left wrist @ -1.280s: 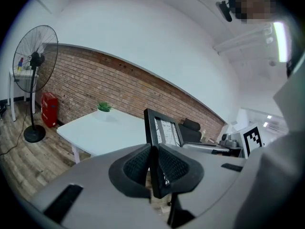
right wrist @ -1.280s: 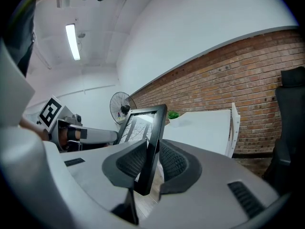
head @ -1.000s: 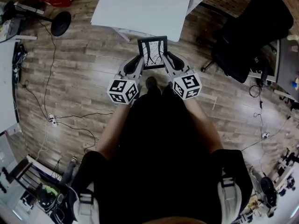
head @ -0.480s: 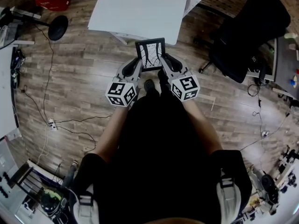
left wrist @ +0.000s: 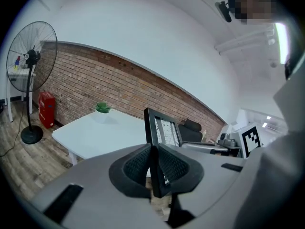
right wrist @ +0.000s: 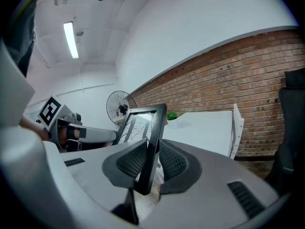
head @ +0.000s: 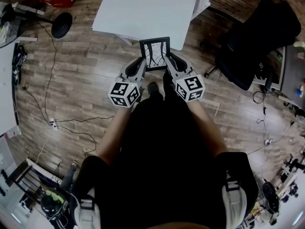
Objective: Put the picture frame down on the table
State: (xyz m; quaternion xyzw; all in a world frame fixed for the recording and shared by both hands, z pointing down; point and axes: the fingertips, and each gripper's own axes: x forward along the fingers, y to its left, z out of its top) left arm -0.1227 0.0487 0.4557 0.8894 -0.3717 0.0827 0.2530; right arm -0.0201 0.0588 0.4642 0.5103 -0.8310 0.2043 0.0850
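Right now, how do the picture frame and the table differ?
The picture frame is small and black-edged; the table is large and white. The left gripper and right gripper hold the frame in the air; the table stands on the floor. Both are rectangular.

Dim and grey-toned in the head view, with the white table (head: 147, 8) washed out to flat glare. Lit from above by a ceiling tube (right wrist: 71, 39), blooming at its edges. Bent hard by fisheye toward every border; black in the corners of both gripper views. Slightly soft in the nearest foreground.
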